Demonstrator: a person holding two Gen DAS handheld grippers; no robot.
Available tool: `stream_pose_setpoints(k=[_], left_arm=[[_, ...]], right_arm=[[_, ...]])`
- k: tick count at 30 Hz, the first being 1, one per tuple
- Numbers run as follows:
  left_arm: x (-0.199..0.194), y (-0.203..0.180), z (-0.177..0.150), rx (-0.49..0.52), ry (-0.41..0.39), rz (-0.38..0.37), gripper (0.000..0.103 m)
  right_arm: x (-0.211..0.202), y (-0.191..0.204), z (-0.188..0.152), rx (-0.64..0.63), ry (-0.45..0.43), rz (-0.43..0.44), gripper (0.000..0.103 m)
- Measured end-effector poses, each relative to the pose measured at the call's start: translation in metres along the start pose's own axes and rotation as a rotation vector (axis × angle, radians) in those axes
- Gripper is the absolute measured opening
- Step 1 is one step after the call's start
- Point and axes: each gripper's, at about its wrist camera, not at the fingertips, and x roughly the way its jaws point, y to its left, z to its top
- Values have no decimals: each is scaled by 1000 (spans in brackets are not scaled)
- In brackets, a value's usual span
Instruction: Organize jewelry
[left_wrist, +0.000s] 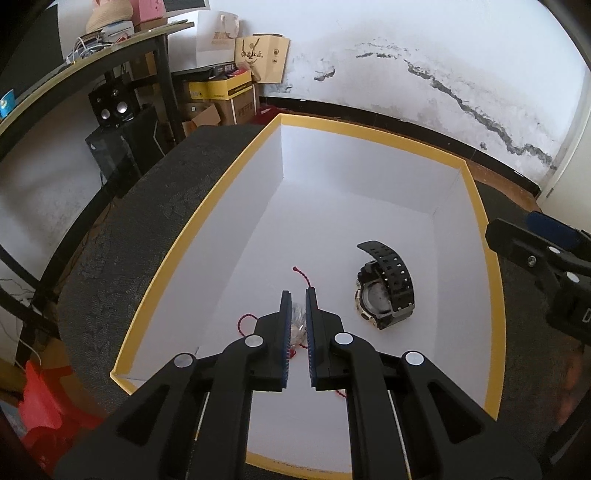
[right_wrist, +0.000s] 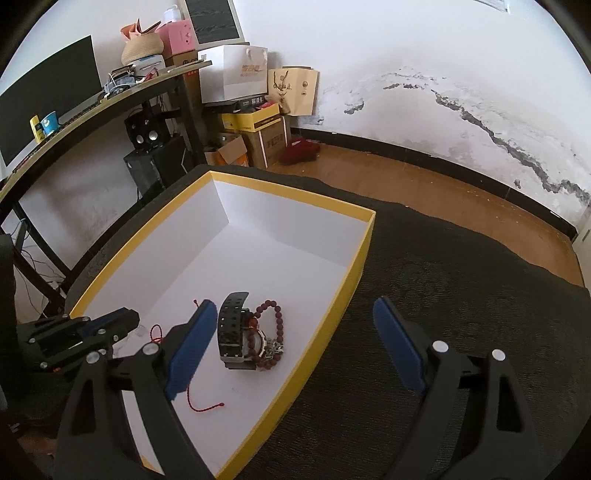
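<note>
- The left tool (left_wrist: 297, 295) points down into the box (left_wrist: 373, 129), its blue pads drawn nearly together and clamped on a small pale, crinkly piece (left_wrist: 297, 325) tied to a red cord (left_wrist: 302, 274).
- The cord runs out past the pad tips toward the far wall of the box, loops out on the left of the tool, and shows again below it on the white floor.
- In the right wrist view the left tool (right_wrist: 135, 325) sits low at the box's near left corner, with the cord (right_wrist: 201, 406) trailing toward the front of the box.
- The right tool (right_wrist: 295, 314) stands wide apart with nothing between its pads: the left pad is over the box floor, the right pad over the dark cloth outside the yellow rim.
- A black watch (right_wrist: 232, 332) lies on its side in the middle of the box, strap curled up.
- A string of dark red beads (right_wrist: 275, 317) rests against the watch on its right, with a small silvery chain (right_wrist: 275, 347) beside them; what kind of piece it is I cannot tell.
- The box is white inside and sits on a dark grey cloth (right_wrist: 461, 280).
- Beyond it are a wooden floor (right_wrist: 406, 173), a stained white wall, stacked cartons (right_wrist: 258, 125) and a desk (right_wrist: 92, 107) at left.
</note>
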Motion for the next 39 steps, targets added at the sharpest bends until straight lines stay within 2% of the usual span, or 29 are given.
stream_pose_setpoints(k=[1,2,3,5,8,12,22,26,27,28,33,39], left_arm=[[0,-2,0,5,0,5,9],[0,-3,1,7,1,13,18],[0,-4,1,2,2,20,46],[-3,-4,1,-14,-11,23,78],[-11,-6,3,-13,-51,30,81],[-11,-11,3,-13,-41,24,82],[-31,-41,1,30,-79,3,88],[-43,-73,-2,76,-110,-20,92],[-46,-84,-3,89,-114,-35,92],[-49,-97,-6,105,-117,-52,93],[-60,-159,-19,203,-132,-116,94],[-66,-232,-49,300,-111,-189,94]], right_arm=[[-1,-1,0,1,-1,-1,84],[-1,-3,0,3,-2,-2,84],[-2,-4,0,6,-3,-3,84],[-3,-6,0,10,-4,-6,84],[-5,-11,-1,16,-5,-10,84],[-11,-17,-4,26,-8,-15,84],[-49,-48,-21,66,-12,-29,86],[-74,-75,-38,94,-23,-67,88],[-80,-83,-41,102,-24,-78,90],[-87,-93,-47,117,-25,-91,97],[-111,-144,-80,188,5,-155,97],[-149,-214,-148,292,30,-308,97]])
